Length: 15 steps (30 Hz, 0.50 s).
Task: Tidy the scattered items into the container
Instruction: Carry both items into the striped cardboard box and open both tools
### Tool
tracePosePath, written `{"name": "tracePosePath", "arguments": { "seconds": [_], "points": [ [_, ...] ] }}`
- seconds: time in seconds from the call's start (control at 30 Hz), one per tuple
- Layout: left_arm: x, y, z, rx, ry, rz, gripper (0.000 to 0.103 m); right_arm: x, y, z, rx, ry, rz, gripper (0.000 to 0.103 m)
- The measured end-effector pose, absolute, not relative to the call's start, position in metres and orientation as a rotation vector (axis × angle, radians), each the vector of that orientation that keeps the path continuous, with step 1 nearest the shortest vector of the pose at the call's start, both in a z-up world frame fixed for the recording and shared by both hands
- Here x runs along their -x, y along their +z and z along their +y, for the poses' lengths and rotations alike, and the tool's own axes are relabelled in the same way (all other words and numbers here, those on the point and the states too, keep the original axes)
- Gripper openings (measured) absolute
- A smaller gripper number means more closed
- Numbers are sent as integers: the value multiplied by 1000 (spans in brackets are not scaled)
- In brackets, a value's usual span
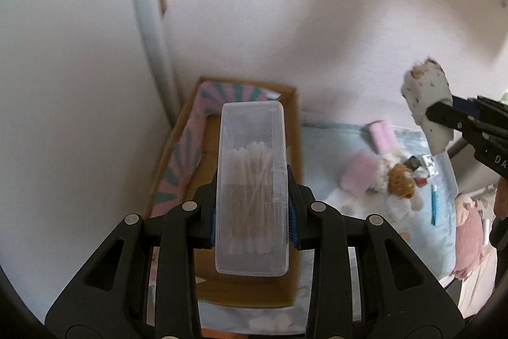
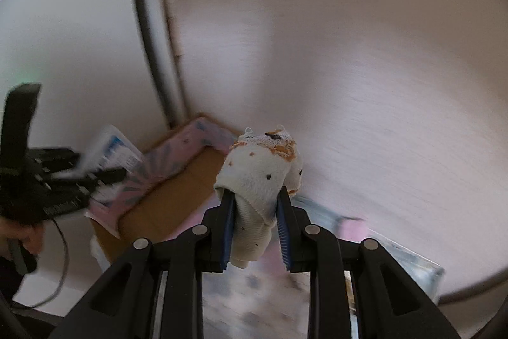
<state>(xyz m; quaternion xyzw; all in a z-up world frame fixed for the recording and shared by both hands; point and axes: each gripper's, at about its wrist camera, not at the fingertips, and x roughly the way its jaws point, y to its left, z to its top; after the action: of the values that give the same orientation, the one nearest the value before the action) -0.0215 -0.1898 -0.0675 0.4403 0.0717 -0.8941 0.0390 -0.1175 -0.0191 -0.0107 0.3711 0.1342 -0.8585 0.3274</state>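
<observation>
Gripping a clear rectangular plastic case of cotton swabs (image 1: 252, 189) by its long sides, my left gripper (image 1: 252, 205) has its black jaws closed against the case, which hangs lengthwise above the open brown cardboard box (image 1: 293, 104) sitting against the white wall. A pink sock with teal rays (image 1: 187, 154) drapes along the box's left wall. Right of the box, on a pale blue mat (image 1: 327, 148), lie two pink rolled cloths (image 1: 379, 135), a small white and golden plush toy (image 1: 400, 183), a thin blue pen (image 1: 434, 205) and some small bits I cannot make out. At the right edge my right gripper (image 1: 444, 116) comes into this view holding a rolled white sock with orange and dark spots (image 1: 428, 107); on its black body I can read only the letters "DA", the rest cut off. From the right wrist camera, my right gripper (image 2: 255, 215) is closed on that rolled spotted sock (image 2: 258, 173), pinched between the blue pads (image 2: 282, 227), its frayed end upward. The picture is blurred. Beyond the sock lies the cardboard box (image 2: 165, 205) with the pink and teal sock (image 2: 177, 158) over its far side. At the left, my left gripper (image 2: 79, 177) shows with the swab case (image 2: 111, 151), whose white and blue label is too smeared to read, and my hand (image 2: 19, 234) on its handle with a cable hanging below.
</observation>
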Motion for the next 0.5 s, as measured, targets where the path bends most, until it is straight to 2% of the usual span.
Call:
{"name": "tracePosePath", "arguments": {
  "seconds": [0.23,0.5],
  "points": [
    [21,-116,-216,-1471,-2673,266,29,131,-50,-104,-1054,-2114,351,23],
    [23,-160,-225,-1589,-2616,257,29,149,-93,-150,-1154,-2059,362,23]
  ]
}}
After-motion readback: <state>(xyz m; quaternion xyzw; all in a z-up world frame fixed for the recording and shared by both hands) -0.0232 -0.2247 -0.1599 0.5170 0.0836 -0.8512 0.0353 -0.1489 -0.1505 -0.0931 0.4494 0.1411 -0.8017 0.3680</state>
